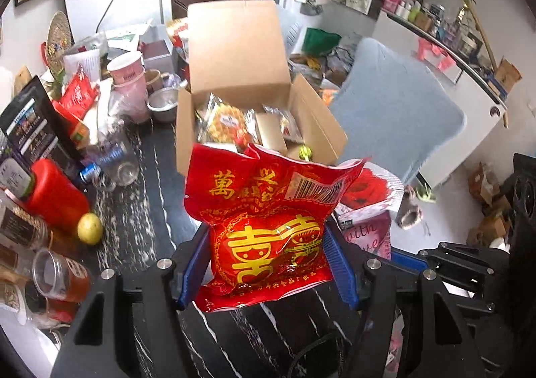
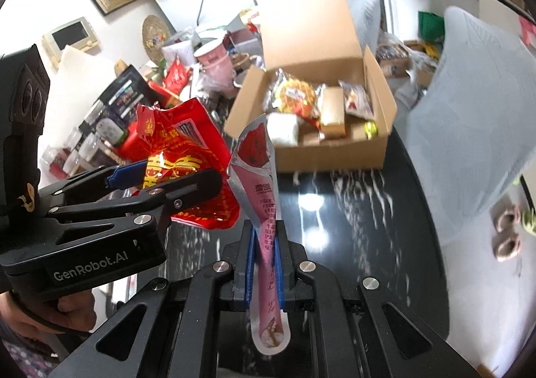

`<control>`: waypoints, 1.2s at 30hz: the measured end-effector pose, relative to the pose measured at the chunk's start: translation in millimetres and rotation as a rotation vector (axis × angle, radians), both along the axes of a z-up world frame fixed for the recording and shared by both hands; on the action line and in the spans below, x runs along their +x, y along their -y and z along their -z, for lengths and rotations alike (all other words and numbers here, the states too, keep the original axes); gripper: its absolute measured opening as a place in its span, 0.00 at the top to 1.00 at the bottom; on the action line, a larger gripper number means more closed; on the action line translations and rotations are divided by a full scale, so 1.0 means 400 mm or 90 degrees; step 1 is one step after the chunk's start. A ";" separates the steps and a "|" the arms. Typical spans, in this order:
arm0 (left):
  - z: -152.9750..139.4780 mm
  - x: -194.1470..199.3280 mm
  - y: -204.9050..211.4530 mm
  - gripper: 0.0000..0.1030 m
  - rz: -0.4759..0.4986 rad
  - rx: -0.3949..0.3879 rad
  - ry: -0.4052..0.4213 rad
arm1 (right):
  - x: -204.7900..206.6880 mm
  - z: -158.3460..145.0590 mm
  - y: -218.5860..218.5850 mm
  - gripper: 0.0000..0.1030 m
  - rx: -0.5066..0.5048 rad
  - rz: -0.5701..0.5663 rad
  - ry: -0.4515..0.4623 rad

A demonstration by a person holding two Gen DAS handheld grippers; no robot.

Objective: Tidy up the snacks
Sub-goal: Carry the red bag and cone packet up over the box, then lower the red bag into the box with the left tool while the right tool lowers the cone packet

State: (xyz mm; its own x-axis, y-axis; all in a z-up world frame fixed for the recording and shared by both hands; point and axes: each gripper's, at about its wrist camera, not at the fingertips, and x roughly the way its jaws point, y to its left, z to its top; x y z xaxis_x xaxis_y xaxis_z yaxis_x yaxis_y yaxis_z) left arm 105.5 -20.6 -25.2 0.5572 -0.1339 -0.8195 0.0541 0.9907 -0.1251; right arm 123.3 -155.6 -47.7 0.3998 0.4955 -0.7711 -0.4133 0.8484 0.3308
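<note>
My left gripper (image 1: 266,234) is shut on a red snack bag (image 1: 268,203) with gold characters, its blue pads pressing the bag's two sides above the table. The same gripper (image 2: 167,173) and bag (image 2: 181,140) appear at the left of the right wrist view. My right gripper (image 2: 264,240) is shut on a flat pink packet (image 2: 256,170) that stands up between its pads. Beyond both, an open cardboard box (image 1: 184,130) holds several snack packs, with its lid flap raised. In the right wrist view the box (image 2: 335,153) is ahead and slightly right.
The black marbled table (image 1: 144,210) carries clutter on its left: a red bottle (image 1: 55,197), a lemon (image 1: 89,228), jars (image 1: 60,274), pink cups (image 1: 129,76) and a metal bowl (image 1: 162,105). A grey-blue cushioned chair (image 1: 395,110) stands right of the box. A hand (image 2: 67,311) holds the left gripper.
</note>
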 end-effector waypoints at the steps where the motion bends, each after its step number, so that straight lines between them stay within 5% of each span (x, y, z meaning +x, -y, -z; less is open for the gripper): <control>1: -0.005 0.013 -0.004 0.38 -0.003 0.001 0.004 | 0.010 -0.004 0.000 0.90 -0.001 -0.002 0.004; 16: 0.010 0.252 -0.026 0.38 -0.029 -0.009 0.000 | 0.262 -0.011 -0.001 0.90 -0.029 -0.010 0.030; 36: 0.136 0.561 -0.067 0.38 -0.062 0.017 -0.028 | 0.576 0.106 -0.042 0.90 -0.062 -0.018 0.025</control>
State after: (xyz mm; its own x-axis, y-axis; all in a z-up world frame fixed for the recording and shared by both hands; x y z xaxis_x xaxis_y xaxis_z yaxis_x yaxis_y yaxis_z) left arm 330.0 6.0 -79.6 0.5305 -0.0590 -0.8457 -0.0476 0.9939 -0.0992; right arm 353.5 -138.8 -90.0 0.4177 0.4302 -0.8003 -0.4488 0.8635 0.2301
